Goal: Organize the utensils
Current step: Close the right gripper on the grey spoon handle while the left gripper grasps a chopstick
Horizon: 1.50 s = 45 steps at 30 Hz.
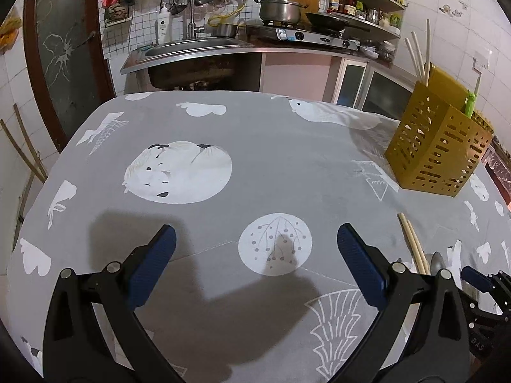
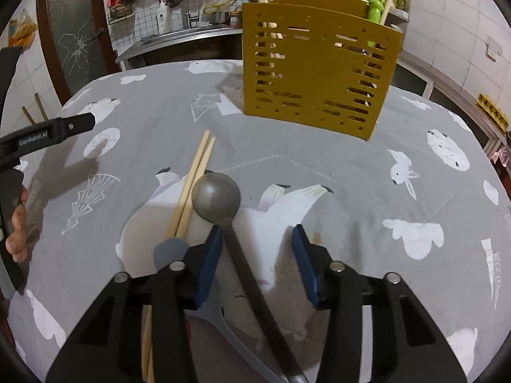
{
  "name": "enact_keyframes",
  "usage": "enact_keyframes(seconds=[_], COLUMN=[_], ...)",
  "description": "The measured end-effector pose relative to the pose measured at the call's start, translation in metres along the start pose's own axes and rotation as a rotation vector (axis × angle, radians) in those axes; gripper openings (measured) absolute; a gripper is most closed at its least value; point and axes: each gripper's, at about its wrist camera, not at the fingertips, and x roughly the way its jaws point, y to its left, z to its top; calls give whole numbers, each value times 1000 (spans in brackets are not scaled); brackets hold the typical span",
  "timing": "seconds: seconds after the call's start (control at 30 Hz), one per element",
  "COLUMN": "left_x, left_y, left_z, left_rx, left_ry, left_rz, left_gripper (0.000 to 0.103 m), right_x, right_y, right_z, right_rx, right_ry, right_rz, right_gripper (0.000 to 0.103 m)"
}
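A dark grey long-handled spoon [image 2: 216, 196] lies on the grey patterned tablecloth [image 2: 351, 191], its handle running between the fingers of my right gripper [image 2: 258, 233]. The jaws stand apart and the right pad is clear of the handle, so nothing is gripped. A pair of pale chopsticks [image 2: 191, 185] and a grey spatula [image 2: 169, 249] lie just left of the spoon. The yellow slotted utensil holder [image 2: 316, 70] stands beyond, holding chopsticks and a green-handled piece. My left gripper [image 1: 257, 233] hovers open over bare cloth, with the holder [image 1: 437, 146] at its far right.
A sink [image 1: 191, 46], a stove with a pot [image 1: 281, 9] and a pan, and shelves line the back wall past the table's far edge. A person's hand [image 2: 17, 223] holds the left gripper at the left border of the right wrist view.
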Motion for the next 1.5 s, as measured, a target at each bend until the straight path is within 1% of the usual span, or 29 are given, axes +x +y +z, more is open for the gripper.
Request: enact_keyframes(seconds=[0.03, 0.2, 0.27, 0.33, 0.5, 0.63, 0.8, 0.9, 1.0, 1.03, 1.1, 1.2, 1.37, 1.5], left_x=[1, 4, 6, 8, 13, 16, 18, 21, 28, 30, 32, 31, 30, 31], left_y=[-1, -7, -10, -14, -26, -45, -74, -95, -112, -117, -123, -128, -121, -118], left_z=[0, 0, 0, 0, -1, -2, -4, -8, -14, -16, -18, -21, -23, -23], left_rx=[4, 7, 10, 11, 10, 35, 65, 92, 113, 124, 140, 157, 131, 130], left_ry=[1, 18, 27, 40, 67, 76, 95, 106, 134, 138, 143, 144, 147, 144], left_rz=[4, -8, -21, -31, -59, -69, -108, -121, -126, -127, -126, -113, -119, -104], left_gripper=[98, 98, 98, 98, 98, 98, 98, 98, 97, 95, 93, 92, 92, 92], right_x=[1, 6, 9, 12, 15, 13, 13, 14, 14, 14, 13, 13, 12, 14], right_y=[1, 1, 2, 2, -6, -21, -49, -60, -70, -73, -78, -85, -93, -97], right_z=[2, 9, 12, 14, 17, 18, 19, 20, 20, 20, 21, 20, 17, 15], right_rx=[-1, -1, -3, -6, 32, 72, 133, 147, 158, 158, 159, 175, 196, 207], right_ry=[-1, 17, 24, 28, 24, 10, 10, 8, 5, 3, 0, -1, -7, -3], right_rz=[1, 8, 8, 8, 25, 15, -13, -36, -46, -53, -69, -67, -61, -60], right_gripper=[36, 28, 23, 14, 8, 8, 8, 8, 8, 8, 8, 8, 8, 8])
